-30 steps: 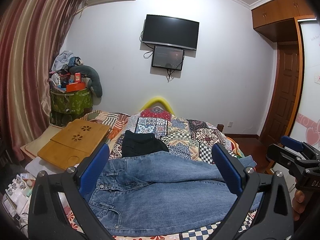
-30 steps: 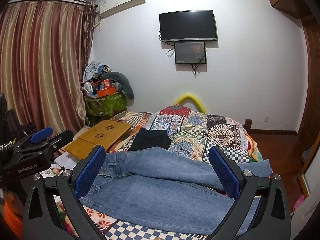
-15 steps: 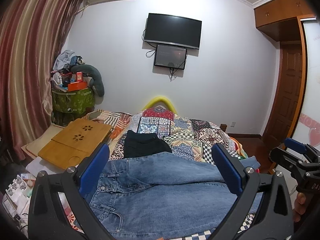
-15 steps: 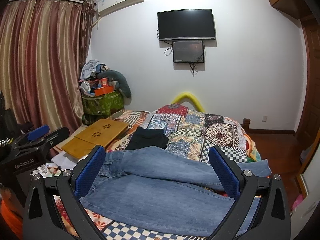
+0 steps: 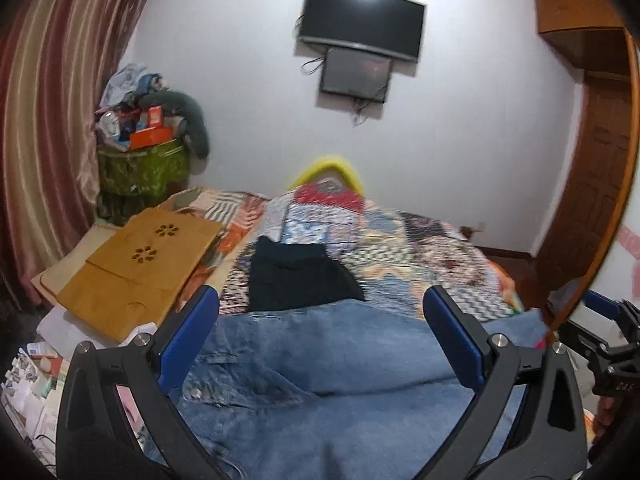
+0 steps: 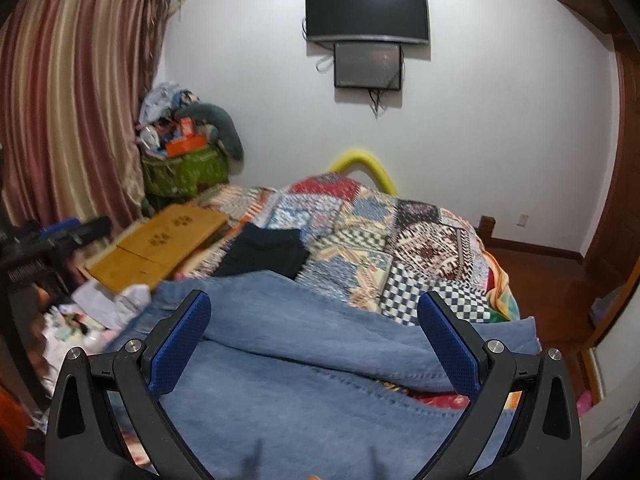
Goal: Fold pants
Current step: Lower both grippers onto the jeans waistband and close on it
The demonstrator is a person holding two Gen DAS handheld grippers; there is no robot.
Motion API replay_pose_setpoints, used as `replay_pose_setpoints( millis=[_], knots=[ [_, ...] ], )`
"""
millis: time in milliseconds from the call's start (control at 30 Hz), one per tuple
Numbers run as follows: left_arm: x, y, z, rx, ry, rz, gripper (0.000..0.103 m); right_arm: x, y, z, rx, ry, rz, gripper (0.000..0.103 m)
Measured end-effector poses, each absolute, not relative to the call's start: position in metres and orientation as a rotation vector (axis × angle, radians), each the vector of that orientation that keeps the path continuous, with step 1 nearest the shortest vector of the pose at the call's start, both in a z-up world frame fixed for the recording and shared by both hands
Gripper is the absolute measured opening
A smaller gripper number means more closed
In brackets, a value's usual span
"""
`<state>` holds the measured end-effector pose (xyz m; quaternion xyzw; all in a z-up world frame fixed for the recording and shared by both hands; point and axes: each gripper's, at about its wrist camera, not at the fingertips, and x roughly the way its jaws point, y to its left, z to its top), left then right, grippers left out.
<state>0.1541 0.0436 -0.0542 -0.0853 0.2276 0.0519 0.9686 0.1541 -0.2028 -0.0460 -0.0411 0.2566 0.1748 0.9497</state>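
Blue denim pants (image 5: 320, 392) lie flat across the bed (image 5: 420, 256), legs extended rightward. Waistband at left; one leg overlaps the other.

The jeans (image 5: 320, 380) run past the bottom edge, and the patchwork quilt (image 5: 400, 240) is motion-blurred.

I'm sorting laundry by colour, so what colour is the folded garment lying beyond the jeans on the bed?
The folded garment is black, clearest in the right wrist view.

Jeans (image 5: 340, 376): blue denim, matt, faded weave. Quilt (image 6: 400, 232): patchwork cloth, printed. Lap desk (image 5: 136, 264): pale wood, smooth. Gripper pads (image 6: 180, 344): blue, textured rubbery look; frames matt black plastic, metal screws. Curtain (image 6: 72, 120): sheeny striped fabric.
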Motion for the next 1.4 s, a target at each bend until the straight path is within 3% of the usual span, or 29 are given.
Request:
replay_pose_setpoints(
  millis=[233,500,700,800,900,1033,1100,1233,1267,1333,1400],
  knots=[
    [0.223,0.087,-0.099,-0.117,0.582,0.167,0.103,0.208,-0.214,-0.095,-0.160,0.651,0.338,0.103],
    [0.282,0.125,-0.192,-0.075,0.854,0.172,0.103,0.253,-0.222,-0.150,-0.133,0.869,0.397,0.103],
    [0.312,0.166,-0.246,-0.145,0.963,0.224,0.102,0.277,-0.221,-0.179,-0.117,0.962,0.447,0.103],
    [0.329,0.184,-0.260,-0.174,0.993,0.231,0.090,0.294,-0.220,-0.181,-0.117,0.965,0.462,0.103],
    [0.351,0.197,-0.274,-0.198,1.040,0.238,0.086,0.317,-0.209,-0.182,-0.142,0.951,0.475,0.103],
    [0.372,0.206,-0.296,-0.243,1.132,0.232,0.068,0.347,-0.192,-0.191,-0.172,0.963,0.526,0.102],
    [0.375,0.199,-0.302,-0.205,1.152,0.227,0.066,0.357,-0.184,-0.198,-0.182,0.979,0.553,0.101],
    [0.377,0.190,-0.304,-0.178,1.162,0.204,0.047,0.376,-0.160,-0.214,-0.231,1.022,0.649,0.079],
    [0.378,0.189,-0.304,-0.177,1.171,0.202,0.045,0.380,-0.156,-0.217,-0.238,1.031,0.665,0.078],
    [0.381,0.188,-0.305,-0.150,1.189,0.205,0.029,0.386,-0.151,-0.222,-0.224,1.046,0.698,0.077],
    [0.381,0.186,-0.305,-0.124,1.204,0.212,0.025,0.394,-0.150,-0.226,-0.173,1.086,0.764,0.060]
  ],
)
